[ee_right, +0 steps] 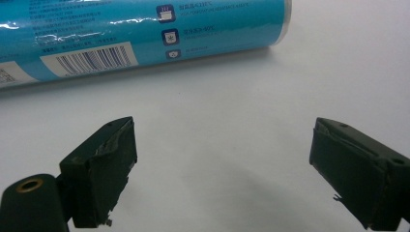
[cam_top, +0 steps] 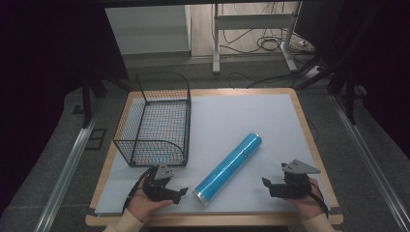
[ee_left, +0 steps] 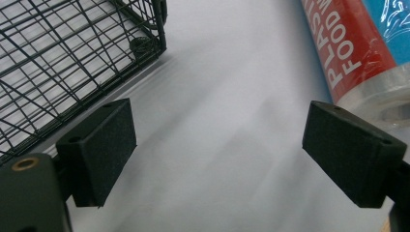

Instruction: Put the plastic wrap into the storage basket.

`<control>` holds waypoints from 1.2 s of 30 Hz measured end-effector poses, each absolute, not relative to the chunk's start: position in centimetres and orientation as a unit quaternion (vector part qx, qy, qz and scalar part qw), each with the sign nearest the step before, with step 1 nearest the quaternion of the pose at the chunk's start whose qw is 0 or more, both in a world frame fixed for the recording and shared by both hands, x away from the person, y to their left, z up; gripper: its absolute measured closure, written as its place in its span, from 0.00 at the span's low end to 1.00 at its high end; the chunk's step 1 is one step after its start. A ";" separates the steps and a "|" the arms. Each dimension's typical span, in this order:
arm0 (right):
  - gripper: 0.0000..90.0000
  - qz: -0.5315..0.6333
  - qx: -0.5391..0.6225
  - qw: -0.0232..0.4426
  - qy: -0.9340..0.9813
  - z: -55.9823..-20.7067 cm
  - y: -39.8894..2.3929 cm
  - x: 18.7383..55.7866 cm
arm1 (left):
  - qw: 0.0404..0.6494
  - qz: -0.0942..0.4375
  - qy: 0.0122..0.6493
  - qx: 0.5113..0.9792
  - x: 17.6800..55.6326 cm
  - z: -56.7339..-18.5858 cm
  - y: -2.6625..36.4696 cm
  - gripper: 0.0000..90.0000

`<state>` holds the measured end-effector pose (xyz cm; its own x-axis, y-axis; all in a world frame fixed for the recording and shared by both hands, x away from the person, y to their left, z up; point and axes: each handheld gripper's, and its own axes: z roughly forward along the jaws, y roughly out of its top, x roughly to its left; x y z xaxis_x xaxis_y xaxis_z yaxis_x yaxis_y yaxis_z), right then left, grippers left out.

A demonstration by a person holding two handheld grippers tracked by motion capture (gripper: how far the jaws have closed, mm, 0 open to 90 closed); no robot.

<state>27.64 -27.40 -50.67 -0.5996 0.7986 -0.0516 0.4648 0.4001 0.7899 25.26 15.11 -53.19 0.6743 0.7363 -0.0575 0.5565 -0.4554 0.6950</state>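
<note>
My left tongs [cam_top: 170,189] and right tongs [cam_top: 278,186] both gape wide and empty on the tabletop [cam_top: 251,111], the blue roll [cam_top: 228,166] lying between them, wire basket [cam_top: 154,121] at eleven o'clock.

Looks like a lab recording bay: black curtains [cam_top: 43,72] flank the table [cam_top: 309,145], loose cables [cam_top: 270,43] trail over grey carpet [cam_top: 58,159], aluminium rails [cam_top: 63,183] alongside.

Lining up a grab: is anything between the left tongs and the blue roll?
Nothing visible. The left tongs sit open on the bare mat, with the blue roll just to their right and the wire basket off the path.
</note>
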 end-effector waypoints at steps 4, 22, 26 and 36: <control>0.11 0.382 0.397 0.218 0.805 -50.6 -27.5 27.7 | 0.353 0.127 0.385 0.843 25.3 -53.2 15.2 0.13; 0.12 0.378 0.387 0.219 0.812 -50.7 -27.1 27.6 | 0.363 0.124 0.386 0.839 24.8 -52.0 15.0 0.14; 0.12 0.377 0.382 0.219 0.815 -50.7 -27.0 27.5 | 0.362 0.120 0.384 0.841 24.5 -51.6 14.9 0.15; 0.12 0.375 0.382 0.226 0.814 -50.6 -27.1 27.5 | 0.358 0.109 0.392 0.840 23.9 -49.7 13.9 0.18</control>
